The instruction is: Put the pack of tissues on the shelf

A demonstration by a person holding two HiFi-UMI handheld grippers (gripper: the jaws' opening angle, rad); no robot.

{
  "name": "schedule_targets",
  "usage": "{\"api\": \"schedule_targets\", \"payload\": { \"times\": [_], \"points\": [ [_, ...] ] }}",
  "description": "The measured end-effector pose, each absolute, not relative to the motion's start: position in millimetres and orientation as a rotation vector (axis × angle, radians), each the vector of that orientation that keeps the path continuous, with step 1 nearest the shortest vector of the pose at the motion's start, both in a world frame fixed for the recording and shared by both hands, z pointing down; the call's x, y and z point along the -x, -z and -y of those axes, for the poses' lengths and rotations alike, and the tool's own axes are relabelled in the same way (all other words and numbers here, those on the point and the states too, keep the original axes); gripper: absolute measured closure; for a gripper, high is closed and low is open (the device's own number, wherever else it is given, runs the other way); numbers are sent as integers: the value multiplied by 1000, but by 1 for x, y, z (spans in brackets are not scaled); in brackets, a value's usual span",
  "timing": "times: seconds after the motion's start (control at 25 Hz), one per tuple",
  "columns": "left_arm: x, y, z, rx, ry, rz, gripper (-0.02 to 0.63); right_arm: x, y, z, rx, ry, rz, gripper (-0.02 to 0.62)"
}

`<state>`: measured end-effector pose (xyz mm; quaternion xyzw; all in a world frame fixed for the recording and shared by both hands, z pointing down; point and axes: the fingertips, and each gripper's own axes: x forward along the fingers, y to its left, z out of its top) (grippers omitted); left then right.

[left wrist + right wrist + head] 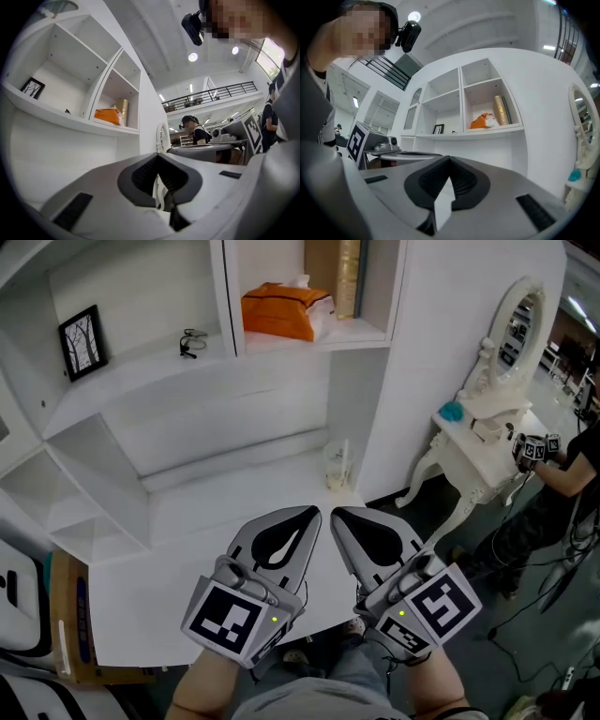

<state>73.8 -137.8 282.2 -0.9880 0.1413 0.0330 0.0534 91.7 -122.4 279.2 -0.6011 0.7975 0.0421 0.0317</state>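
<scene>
The orange pack of tissues (pixel 281 310) lies in the upper right compartment of the white shelf unit (pixel 281 399), beside a gold box (pixel 347 277). It also shows far off in the left gripper view as the tissues (pixel 108 116) and in the right gripper view as the tissues (pixel 483 121). My left gripper (pixel 314 512) and right gripper (pixel 335 514) hover side by side low over the white desk top (pixel 169 559), tips almost meeting, well below the tissues. Both are shut and hold nothing. The left gripper's tip (pixel 158 157) and the right gripper's tip (pixel 450 159) point toward the shelves.
A framed picture (pixel 82 341) and a pair of glasses (pixel 192 340) sit in the left compartment. A clear cup (pixel 337 465) stands on the desk just beyond my grippers. A white vanity with a mirror (pixel 497 362) and another person's arm (pixel 562 465) are at the right. A cardboard box (pixel 70 615) sits low left.
</scene>
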Motion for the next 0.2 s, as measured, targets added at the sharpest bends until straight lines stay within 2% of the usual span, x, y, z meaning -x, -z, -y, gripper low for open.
{"api": "schedule_targets", "payload": {
  "times": [0.2],
  "points": [
    [-70, -285, 133, 2999, -94, -422, 571, -87, -281, 118, 1849, -132, -2455, 600]
  ]
}}
